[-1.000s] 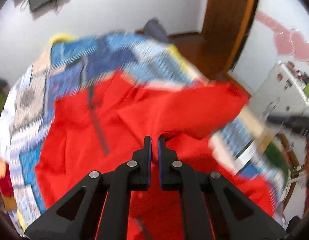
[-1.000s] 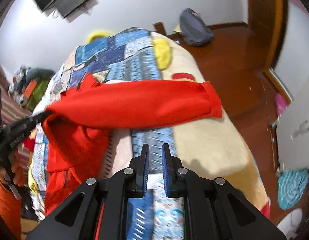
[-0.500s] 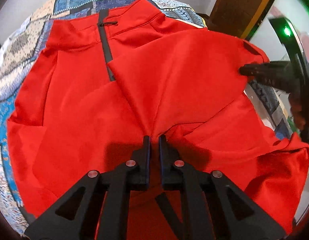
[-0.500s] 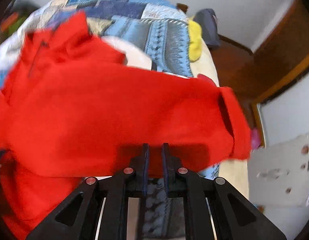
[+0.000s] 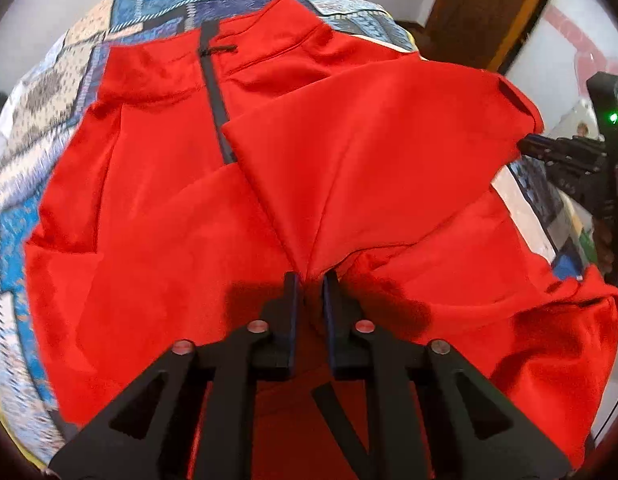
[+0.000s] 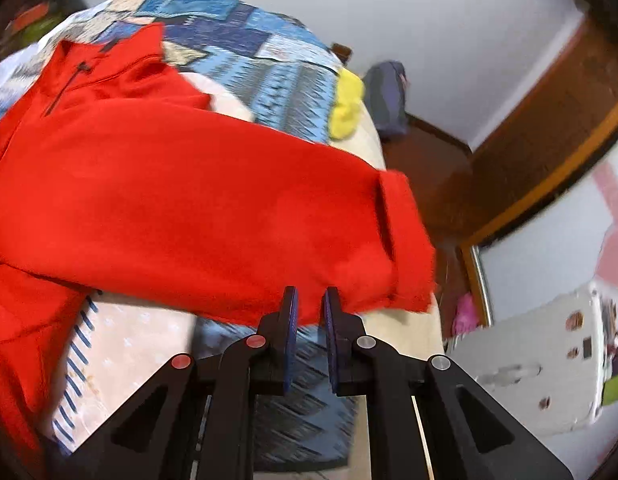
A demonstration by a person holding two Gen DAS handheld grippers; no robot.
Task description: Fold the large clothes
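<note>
A red zip-neck pullover (image 5: pixel 157 208) lies face up on the patchwork bedspread (image 5: pixel 49 120), collar at the far end. One sleeve (image 5: pixel 369 152) is folded across its front. My left gripper (image 5: pixel 309 280) points down at the sleeve's near end, where the cloth gathers to a point between the pads; the jaws are opening. My right gripper (image 6: pixel 309 304) is shut on the sleeve (image 6: pixel 213 216) at its lower edge near the cuff (image 6: pixel 405 240). In the left wrist view, this right gripper (image 5: pixel 523 145) touches the cuff at the right.
The bed's right edge drops to a wooden floor with a grey backpack (image 6: pixel 385 96) against the wall. A yellow cushion (image 6: pixel 345 104) lies on the bed. A wooden door (image 6: pixel 549 140) and a white cabinet (image 6: pixel 549 360) stand to the right.
Both grippers have come down with the sleeve, which now lies across the pullover's front instead of hanging in the air. The left jaws have parted a little.
</note>
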